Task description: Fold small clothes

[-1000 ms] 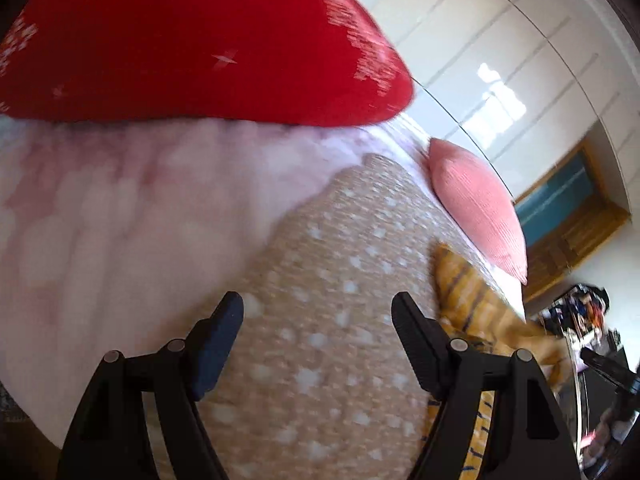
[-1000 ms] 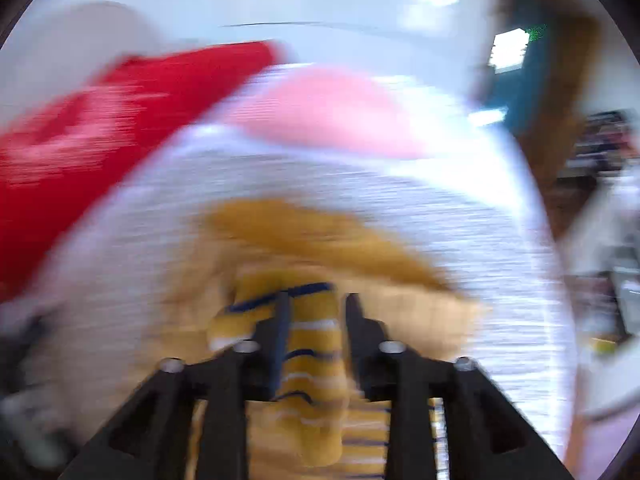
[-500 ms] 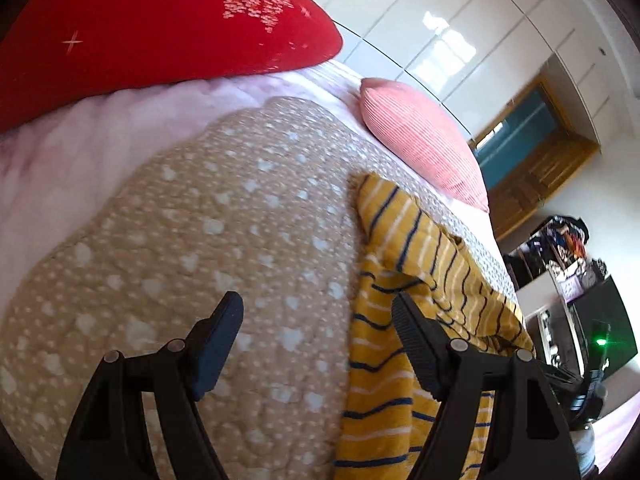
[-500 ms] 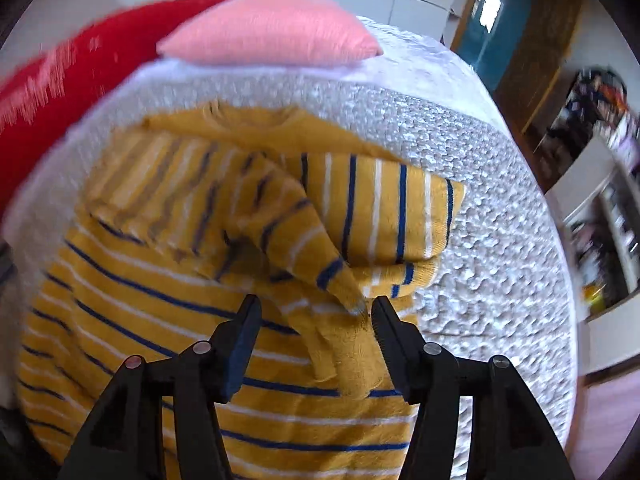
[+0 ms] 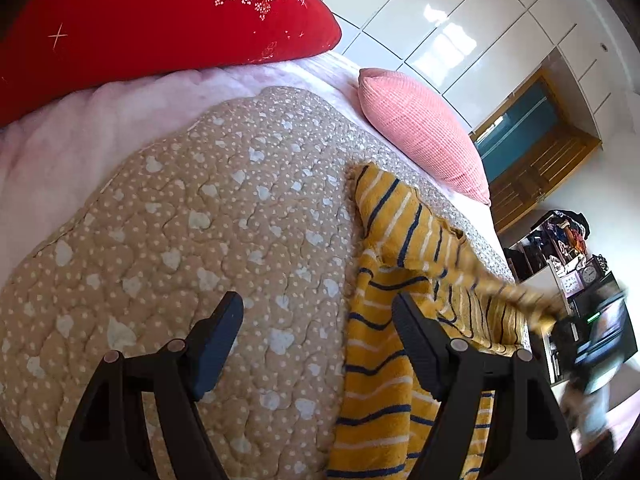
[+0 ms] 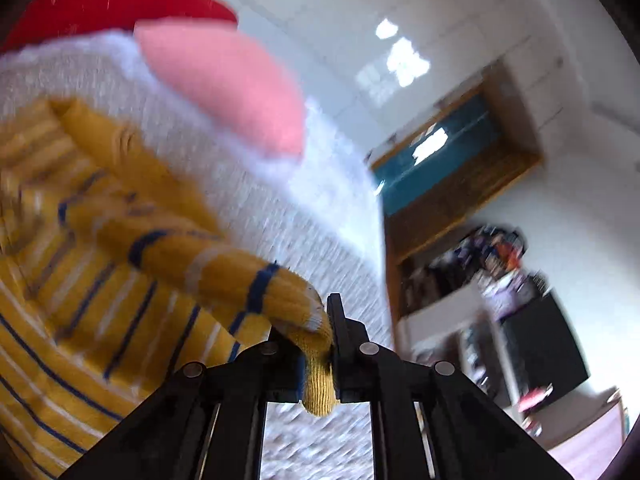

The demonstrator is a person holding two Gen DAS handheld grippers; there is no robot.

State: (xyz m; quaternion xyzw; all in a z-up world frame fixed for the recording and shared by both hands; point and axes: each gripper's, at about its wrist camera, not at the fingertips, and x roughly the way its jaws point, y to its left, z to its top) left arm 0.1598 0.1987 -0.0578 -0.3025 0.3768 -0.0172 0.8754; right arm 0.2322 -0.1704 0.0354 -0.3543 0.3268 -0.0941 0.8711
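sleeve caught and lifting off the sweater

the quilted bedspread (image 5: 208,216) carries the striped yellow sweater (image 5: 380,364), which lies along its right side below the pink pillow (image 5: 420,136). half a second ago the right gripper (image 6: 326,344) hung spread over the loose sleeve; now its jaws are pressed together on the sleeve cuff (image 6: 316,360) and the sleeve stretches away from the body, blurred. judged: the sleeve fold has begun. the left gripper (image 5: 316,340) hovers with jaws wide apart, holding nothing, its right finger over the sweater's edge.
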